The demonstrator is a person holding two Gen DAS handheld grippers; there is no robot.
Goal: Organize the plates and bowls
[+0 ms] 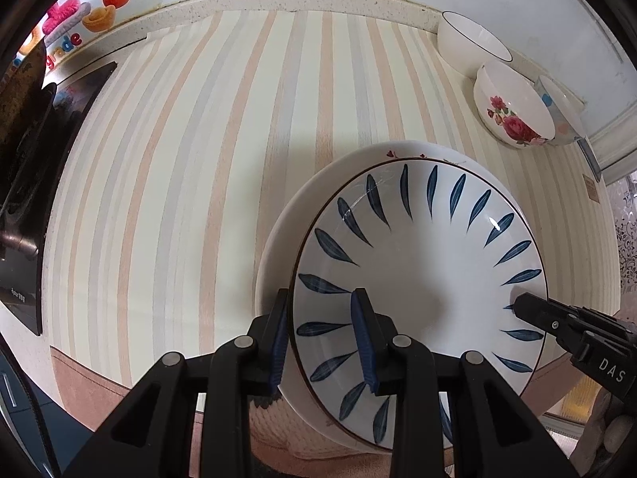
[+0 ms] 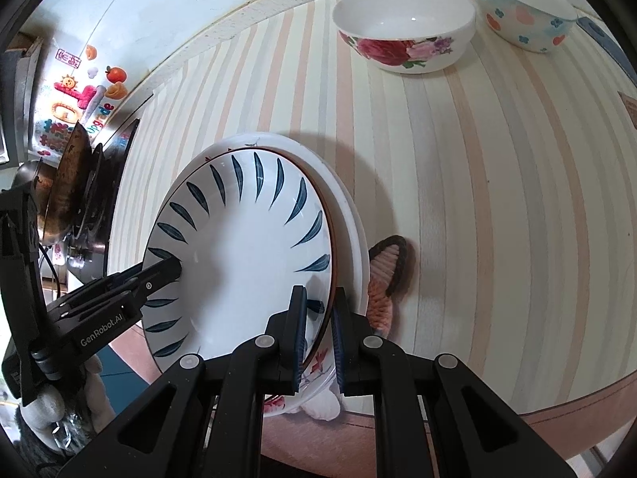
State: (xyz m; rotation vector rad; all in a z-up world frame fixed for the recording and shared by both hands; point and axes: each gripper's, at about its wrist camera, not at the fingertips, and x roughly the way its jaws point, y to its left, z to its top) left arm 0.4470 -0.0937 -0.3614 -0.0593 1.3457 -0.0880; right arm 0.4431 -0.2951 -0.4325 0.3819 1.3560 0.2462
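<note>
Striped table (image 1: 223,127) below – blue-leaf plate (image 1: 418,275) atop white plate (image 1: 278,239), round, face up, near edge. Left gripper (image 1: 324,342) and right gripper (image 2: 320,330) pinching opposite rims.

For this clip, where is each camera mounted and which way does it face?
Left wrist: on the left hand-held gripper, facing the backsplash; clamps the blue-leaf plate; fingers at bottom right.
Right wrist: on the right hand-held gripper, facing back-left; gloved hand bottom left.
Shared: plate stack, rose bowl, striped counter.
</note>
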